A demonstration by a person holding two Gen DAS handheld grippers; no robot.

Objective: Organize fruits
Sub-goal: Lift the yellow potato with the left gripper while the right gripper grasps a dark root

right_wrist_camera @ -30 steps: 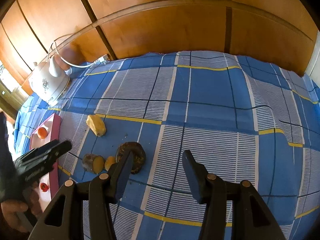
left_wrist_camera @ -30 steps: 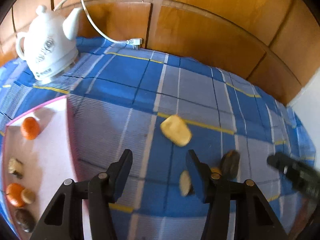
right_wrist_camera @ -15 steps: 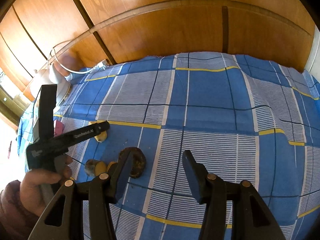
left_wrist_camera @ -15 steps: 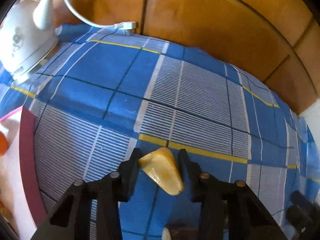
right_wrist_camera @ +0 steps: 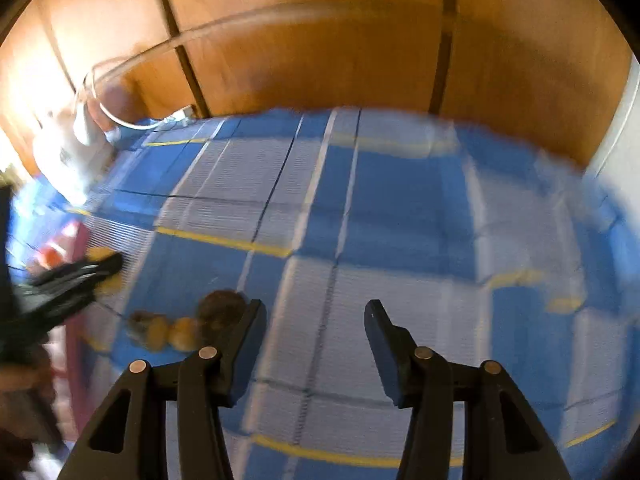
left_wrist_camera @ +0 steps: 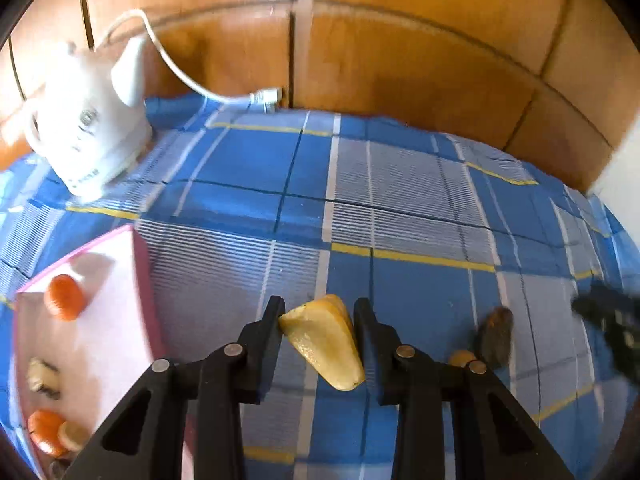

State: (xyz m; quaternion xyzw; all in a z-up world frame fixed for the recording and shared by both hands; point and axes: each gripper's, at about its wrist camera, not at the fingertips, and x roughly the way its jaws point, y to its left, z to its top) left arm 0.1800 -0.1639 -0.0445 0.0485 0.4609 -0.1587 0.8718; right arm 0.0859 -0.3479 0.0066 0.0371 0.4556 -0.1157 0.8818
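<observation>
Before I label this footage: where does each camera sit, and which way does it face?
Left wrist: on the left gripper, angled down over the checked cloth; its black fingers clamp a yellow fruit piece, pink tray at left.
Right wrist: on the right gripper, angled down at the cloth; its fingers stand apart, empty; a hand shows at left.
Shared: white kettle, dark fruit, wooden wall, each other's gripper.
</observation>
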